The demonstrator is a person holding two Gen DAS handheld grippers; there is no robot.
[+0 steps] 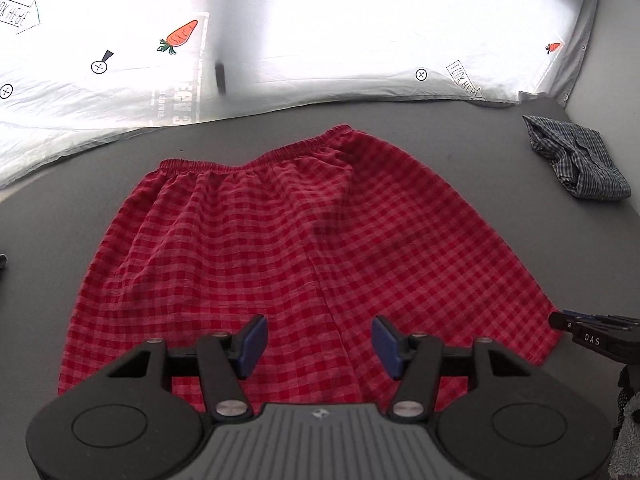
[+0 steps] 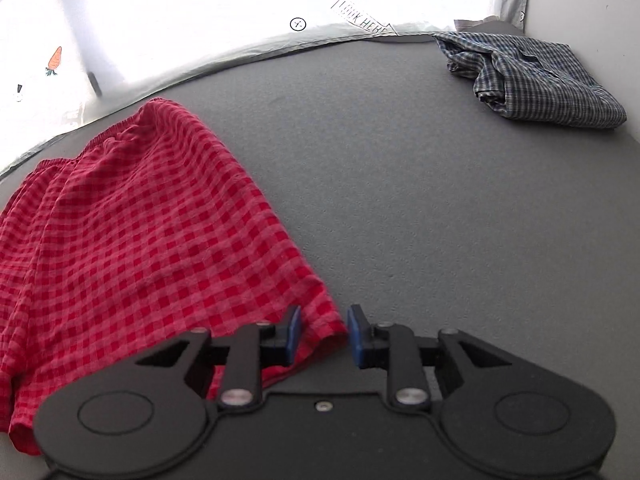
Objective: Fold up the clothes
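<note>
Red checked shorts point(image 1: 280, 248) are lying spread flat on the grey tabletop point(image 2: 440, 200), waistband at the far side, hems at the near side. The left tongs point(image 1: 319, 346) are hovering over the near middle of the shorts with their blue pads standing wide apart, gripping nothing. The right tongs point(image 2: 323, 334) are sitting at the near right hem corner, pads apart on either side of the cloth edge, not clamped. Farther right, a crumpled blue plaid garment point(image 2: 532, 80) is lying well apart from the shorts. Beyond, a white printed sheet point(image 1: 320, 40) is bordering the far edge.
</note>
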